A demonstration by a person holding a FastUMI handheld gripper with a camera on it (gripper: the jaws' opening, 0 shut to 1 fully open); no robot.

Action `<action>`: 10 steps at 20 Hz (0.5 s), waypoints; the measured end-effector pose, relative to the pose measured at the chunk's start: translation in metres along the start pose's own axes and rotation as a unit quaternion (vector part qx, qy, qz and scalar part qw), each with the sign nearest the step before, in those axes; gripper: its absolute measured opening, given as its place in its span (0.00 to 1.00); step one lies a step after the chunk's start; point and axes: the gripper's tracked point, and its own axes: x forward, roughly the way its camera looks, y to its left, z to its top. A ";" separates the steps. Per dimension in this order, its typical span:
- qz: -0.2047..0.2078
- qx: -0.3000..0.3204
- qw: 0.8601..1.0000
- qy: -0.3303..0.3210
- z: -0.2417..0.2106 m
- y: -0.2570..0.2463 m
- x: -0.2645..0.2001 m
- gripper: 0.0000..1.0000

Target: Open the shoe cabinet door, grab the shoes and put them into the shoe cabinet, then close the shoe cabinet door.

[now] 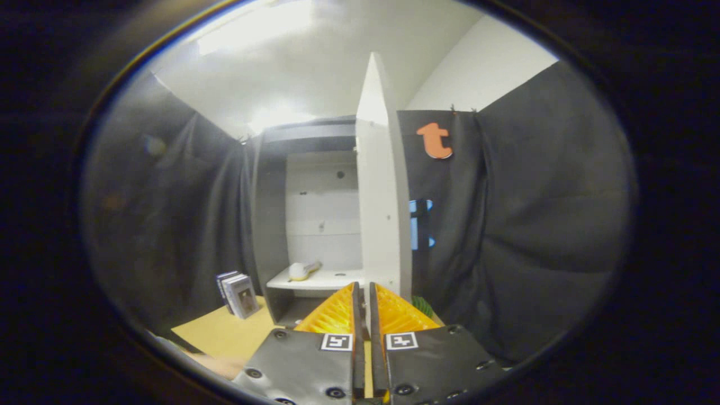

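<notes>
**Door gripped edge-on, cabinet open, one shoe on the shelf**

Landmark: shoe cabinet (315, 225), standing on the bench (225, 334) against the booth wall. Largest first.

- Shoe cabinet: open at the front, pale back panel showing, dark side wall on its left, one white shelf (315, 279) low inside.
- Cabinet door (382, 208): swung out from the cabinet's right side and seen edge-on, a tall white slab running straight up from the gripper.
- Gripper (364, 295): in front of the cabinet, fingers nearly together with the door's lower edge between them. Looks clamped on the door, both fingers seeming to press its faces.
- Shoe (304, 270): small pale thing lying on the shelf inside the cabinet, left of the door. Too small to read more; a second shoe cannot be made out.
- Small box-like items (239, 293): on the bench just left of the cabinet's base. Not task things.
- Something green (422, 306): just right of the door's foot, unclear what.

Step, as a judgement: door handling. With a shoe inside, likely the closing stage, but opening cannot be ruled out from this alone.

Next move calls for: keeping the pinch on the thin door edge and swinging it in an arc about the hinge toward the cabinet front, letting go before the fingers get trapped against the frame.
</notes>
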 end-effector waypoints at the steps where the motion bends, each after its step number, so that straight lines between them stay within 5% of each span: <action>1: 0.014 0.008 1.000 0.016 -0.014 0.009 0.002 0.07; 10: 0.051 -0.008 0.990 0.133 -0.188 0.033 0.052 0.16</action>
